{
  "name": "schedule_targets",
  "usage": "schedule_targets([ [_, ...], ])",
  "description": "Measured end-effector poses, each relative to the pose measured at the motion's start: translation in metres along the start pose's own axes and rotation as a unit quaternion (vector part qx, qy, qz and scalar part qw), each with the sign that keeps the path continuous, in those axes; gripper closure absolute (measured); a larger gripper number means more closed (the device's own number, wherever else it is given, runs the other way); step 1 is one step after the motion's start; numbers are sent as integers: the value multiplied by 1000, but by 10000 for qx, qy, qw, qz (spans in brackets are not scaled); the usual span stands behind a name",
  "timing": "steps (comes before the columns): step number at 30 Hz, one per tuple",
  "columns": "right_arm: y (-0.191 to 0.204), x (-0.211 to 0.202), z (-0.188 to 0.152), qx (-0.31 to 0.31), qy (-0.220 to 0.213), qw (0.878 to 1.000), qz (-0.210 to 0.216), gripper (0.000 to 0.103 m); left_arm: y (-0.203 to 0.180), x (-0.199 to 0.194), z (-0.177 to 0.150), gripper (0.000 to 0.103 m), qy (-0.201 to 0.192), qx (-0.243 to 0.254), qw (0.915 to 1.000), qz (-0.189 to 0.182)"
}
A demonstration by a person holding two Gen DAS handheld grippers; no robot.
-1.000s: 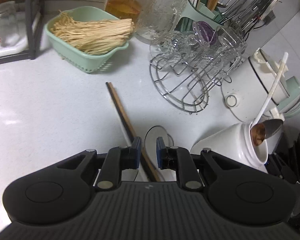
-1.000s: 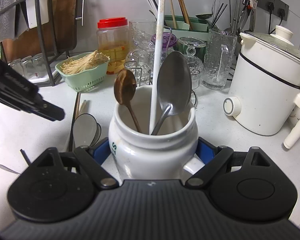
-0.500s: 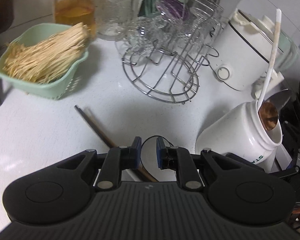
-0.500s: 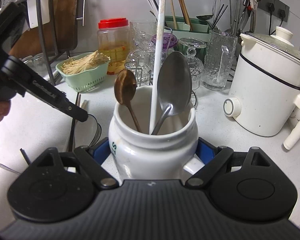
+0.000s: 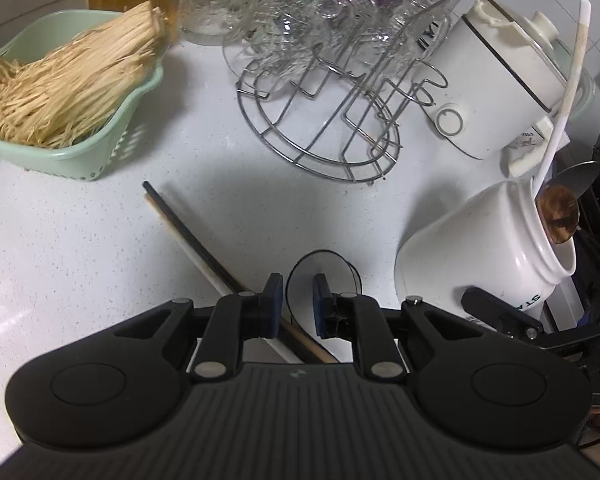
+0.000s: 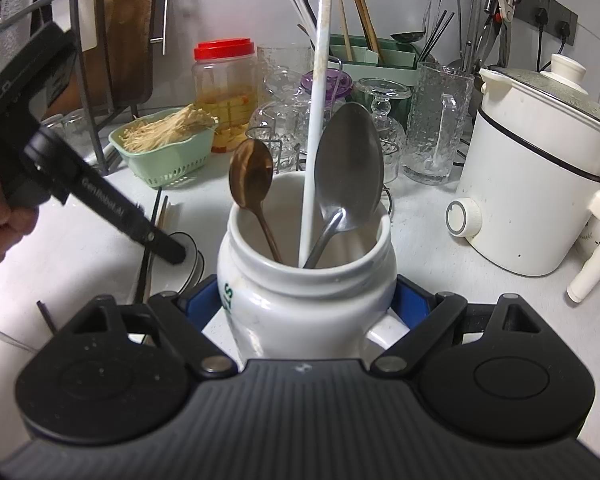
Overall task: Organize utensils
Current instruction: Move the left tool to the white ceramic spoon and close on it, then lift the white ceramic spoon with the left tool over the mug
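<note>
My right gripper (image 6: 306, 300) is shut on a white ceramic jar (image 6: 300, 292), which also shows in the left wrist view (image 5: 488, 248). The jar holds a brown spoon (image 6: 251, 178), a steel spoon (image 6: 350, 168) and a white chopstick (image 6: 318, 112). My left gripper (image 5: 296, 300) hovers low over the counter with its jaws slightly apart and nothing between them. Just beyond its fingertips lies a white spoon bowl with a dark rim (image 5: 320, 272). A dark chopstick (image 5: 188, 232) and a white one (image 5: 176, 236) lie side by side, running under the left finger.
A green basket of noodles (image 5: 60, 84) sits far left. A wire rack with glasses (image 5: 332, 80) and a white cooker (image 5: 496, 88) stand behind. A utensil caddy (image 6: 374, 54) and red-lidded jar (image 6: 226, 92) line the wall. A small utensil (image 6: 12, 340) lies at the left counter edge.
My left gripper has come down and swung right, closing in on the spoon bowl and chopsticks. The right gripper and jar have stayed still.
</note>
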State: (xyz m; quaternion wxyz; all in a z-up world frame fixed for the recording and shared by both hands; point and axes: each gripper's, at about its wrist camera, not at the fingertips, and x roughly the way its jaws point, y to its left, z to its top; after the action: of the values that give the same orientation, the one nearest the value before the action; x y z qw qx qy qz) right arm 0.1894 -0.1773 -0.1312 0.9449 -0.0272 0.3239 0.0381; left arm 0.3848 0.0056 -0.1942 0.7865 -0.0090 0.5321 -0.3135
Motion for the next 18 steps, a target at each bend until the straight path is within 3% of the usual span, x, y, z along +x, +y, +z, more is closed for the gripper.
schedule_targets([
  [6,-1,4,1,2,-34,10000,-5,11,-3,0,1,88,-77,16,10000,32],
  [11,-1,5,2,-31,-41,10000,25,11,-10,-5,2,97,-206,88,9995,231],
  [18,-2,5,2,-67,-45,10000,57,11,-20,-24,5,98,-547,81,9971,522],
])
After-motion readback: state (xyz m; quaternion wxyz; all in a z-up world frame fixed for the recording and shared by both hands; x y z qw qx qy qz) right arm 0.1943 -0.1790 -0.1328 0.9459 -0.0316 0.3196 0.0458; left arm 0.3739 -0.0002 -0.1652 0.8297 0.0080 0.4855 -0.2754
